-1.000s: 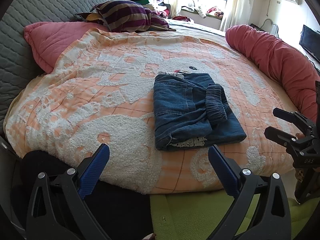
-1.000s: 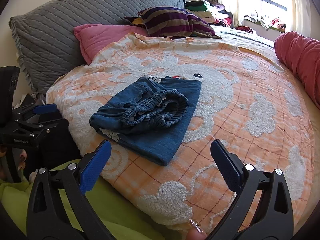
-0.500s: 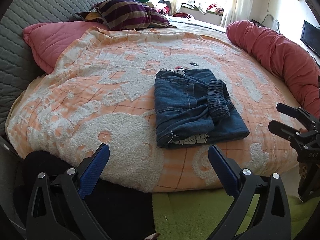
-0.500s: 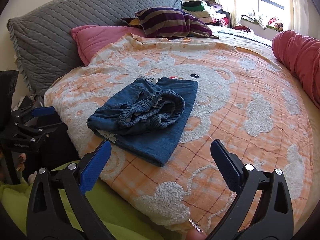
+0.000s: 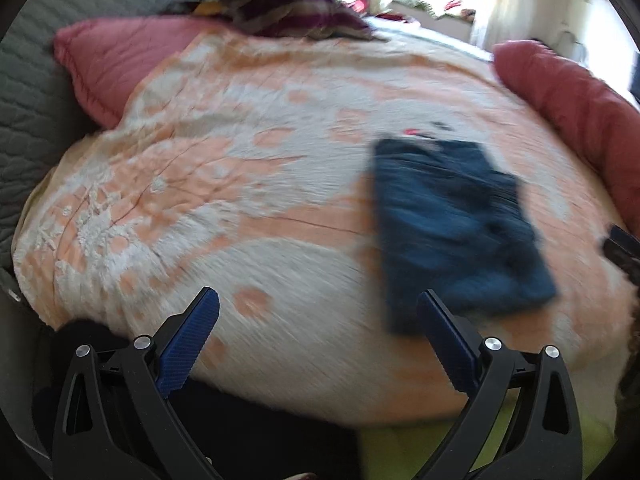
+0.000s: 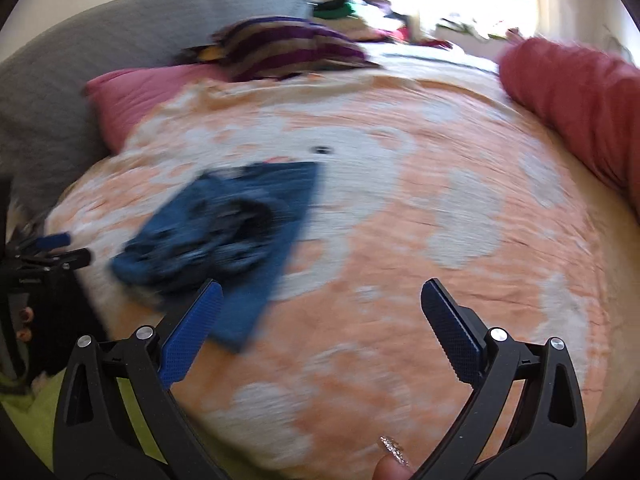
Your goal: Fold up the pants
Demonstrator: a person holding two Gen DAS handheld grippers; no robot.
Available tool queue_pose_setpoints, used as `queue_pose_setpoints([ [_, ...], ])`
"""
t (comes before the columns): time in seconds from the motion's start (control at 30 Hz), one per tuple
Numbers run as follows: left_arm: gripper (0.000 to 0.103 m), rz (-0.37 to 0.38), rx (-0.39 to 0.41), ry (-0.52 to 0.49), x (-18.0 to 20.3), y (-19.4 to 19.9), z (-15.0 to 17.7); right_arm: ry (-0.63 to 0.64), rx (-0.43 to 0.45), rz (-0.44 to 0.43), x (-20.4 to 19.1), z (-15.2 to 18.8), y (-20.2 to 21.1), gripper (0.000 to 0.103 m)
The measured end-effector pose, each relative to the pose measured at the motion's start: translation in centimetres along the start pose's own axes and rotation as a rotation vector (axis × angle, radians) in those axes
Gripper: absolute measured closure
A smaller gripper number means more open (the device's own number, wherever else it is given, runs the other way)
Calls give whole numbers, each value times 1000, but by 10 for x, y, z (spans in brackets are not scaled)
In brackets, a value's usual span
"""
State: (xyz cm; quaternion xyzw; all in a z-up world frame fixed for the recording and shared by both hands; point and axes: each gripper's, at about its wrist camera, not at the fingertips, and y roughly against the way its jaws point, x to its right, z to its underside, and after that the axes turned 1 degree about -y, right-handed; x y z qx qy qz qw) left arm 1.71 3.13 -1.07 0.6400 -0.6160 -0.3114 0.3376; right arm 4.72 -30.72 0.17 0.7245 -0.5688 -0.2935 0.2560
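Observation:
The blue denim pants (image 5: 456,224) lie folded in a compact bundle on the orange and white blanket (image 5: 224,184); they also show in the right wrist view (image 6: 224,236). Both now views are motion-blurred. My left gripper (image 5: 318,334) is open and empty, near the bed's front edge, left of the pants. My right gripper (image 6: 320,328) is open and empty, over the blanket to the right of the pants. The left gripper shows at the left edge of the right wrist view (image 6: 48,248). The right gripper shows as a dark tip at the right edge of the left wrist view (image 5: 622,248).
A pink pillow (image 5: 116,60), a striped cushion (image 5: 288,12) and a grey quilted headboard (image 6: 80,72) lie at the back. A red bolster (image 5: 576,100) runs along the right side. Green cloth (image 6: 32,408) lies below the bed edge.
Both cameras have swung fast and the views are blurred. In the left view the pants have shifted right; in the right view they have shifted left and closer. Both grippers stay open.

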Motion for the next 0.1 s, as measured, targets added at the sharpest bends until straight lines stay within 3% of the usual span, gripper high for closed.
queue_pose_setpoints([
  [0.1, 4, -84, -47, 53, -44, -42, -36, -160, -59, 114, 79, -19, -28, 9],
])
